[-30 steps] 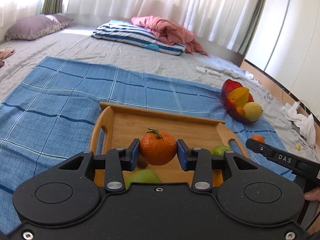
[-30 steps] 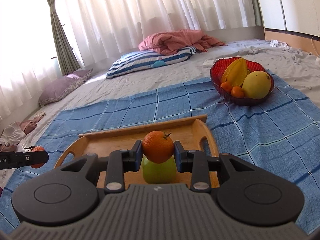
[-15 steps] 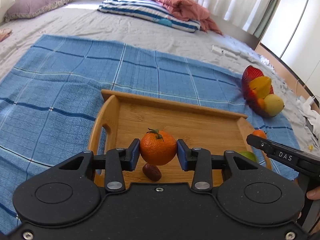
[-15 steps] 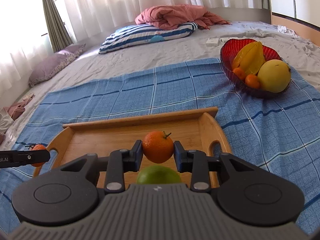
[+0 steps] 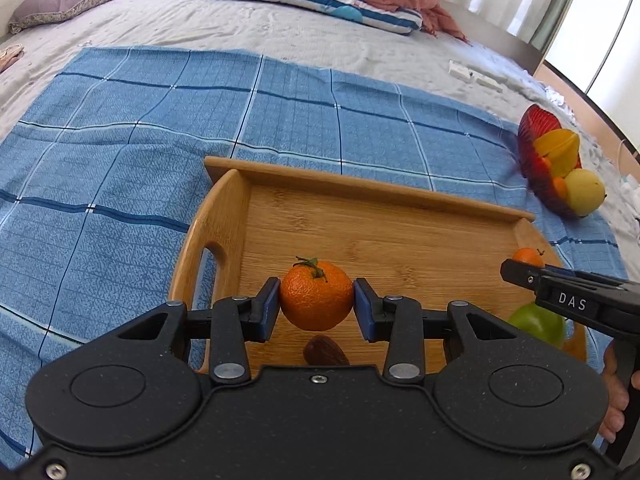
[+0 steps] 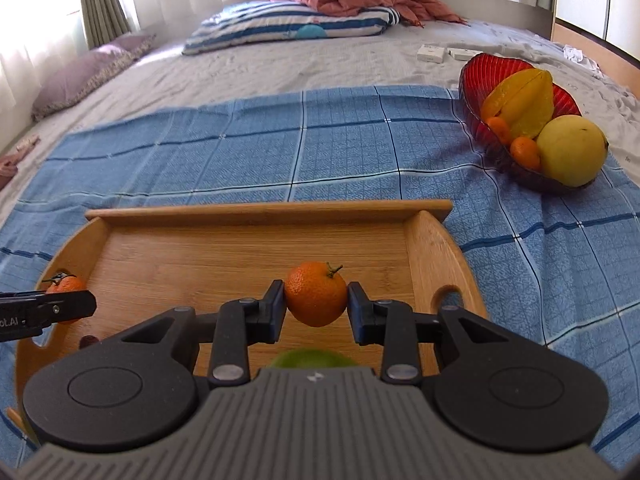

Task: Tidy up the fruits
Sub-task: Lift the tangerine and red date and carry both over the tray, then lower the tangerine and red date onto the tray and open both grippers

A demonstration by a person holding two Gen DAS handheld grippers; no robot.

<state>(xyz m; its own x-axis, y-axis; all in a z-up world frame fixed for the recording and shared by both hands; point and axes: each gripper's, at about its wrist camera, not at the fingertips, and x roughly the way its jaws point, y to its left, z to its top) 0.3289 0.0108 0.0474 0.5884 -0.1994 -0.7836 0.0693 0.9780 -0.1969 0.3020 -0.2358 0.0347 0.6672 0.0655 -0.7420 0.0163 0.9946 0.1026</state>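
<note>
Transfer step: a stemmed orange mandarin (image 5: 316, 301) was clamped by the left gripper (image 5: 316, 305), another mandarin (image 6: 316, 294) by the right gripper (image 6: 316, 300), above the bamboo wooden tray (image 6: 264, 210); lowering and release were judged next.

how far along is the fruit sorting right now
Looks done: the red bowl already holds a starfruit, a yellow fruit and small oranges. In hand: the left tool and right tool each grip a tangerine over the wooden tray. Left: a green fruit and a brown piece lie on the tray.
</note>
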